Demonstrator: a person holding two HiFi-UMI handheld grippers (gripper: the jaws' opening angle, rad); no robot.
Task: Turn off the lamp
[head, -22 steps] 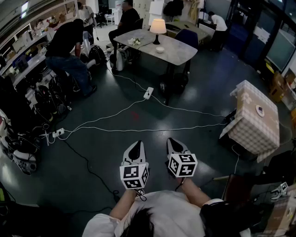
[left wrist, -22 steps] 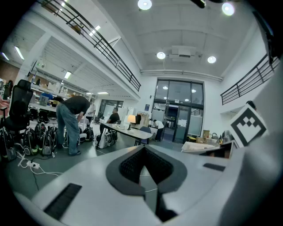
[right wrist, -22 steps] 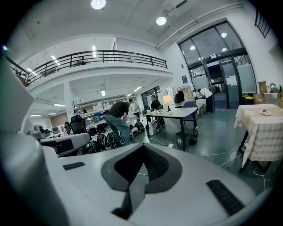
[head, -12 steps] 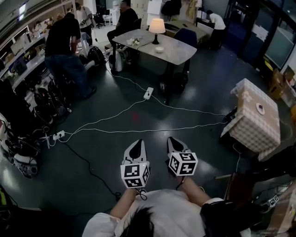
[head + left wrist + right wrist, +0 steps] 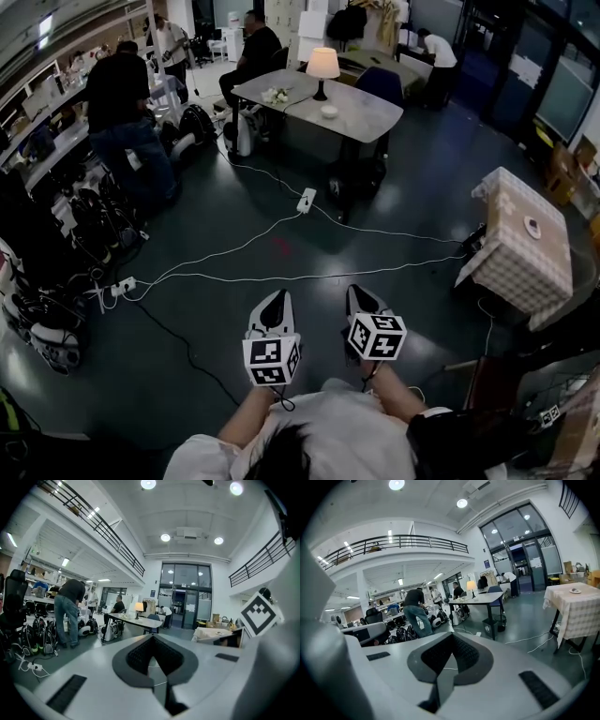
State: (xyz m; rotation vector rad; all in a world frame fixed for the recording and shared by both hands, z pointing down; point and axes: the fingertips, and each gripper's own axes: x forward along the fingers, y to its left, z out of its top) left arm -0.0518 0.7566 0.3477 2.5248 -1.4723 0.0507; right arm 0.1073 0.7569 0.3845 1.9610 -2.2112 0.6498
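Table lamp (image 5: pixel 322 66): pale shade on a dark stem, lit, upright on the far part of a grey table (image 5: pixel 361 114) at far centre of the hall, well apart from both tools. On the same tabletop: a small white bowl (image 5: pixel 329 111) just near of the lamp, and a whitish cluster (image 5: pixel 275 95) to its left, too small to identify. Blue chair (image 5: pixel 380 82): behind the table, right of the lamp. Left gripper (image 5: pixel 275 298): near centre, over the dark floor (image 5: pixel 394 258), jaws clenched together, nothing between them. Right gripper (image 5: pixel 362 294): just beside it to the right, jaws likewise pressed closed and empty. White power strip (image 5: pixel 306 199): on the floor near the table's legs, with white cables (image 5: pixel 234 248) running left and right from it. Second power strip (image 5: pixel 122 284): on the floor at left. Small table with checked cloth (image 5: pixel 514 253): at right, a small round item (image 5: pixel 532 226) on top. Standing person in dark top (image 5: pixel 120 98): far left, bent toward a bench. Seated person (image 5: pixel 253 45): beyond the grey table's left end.
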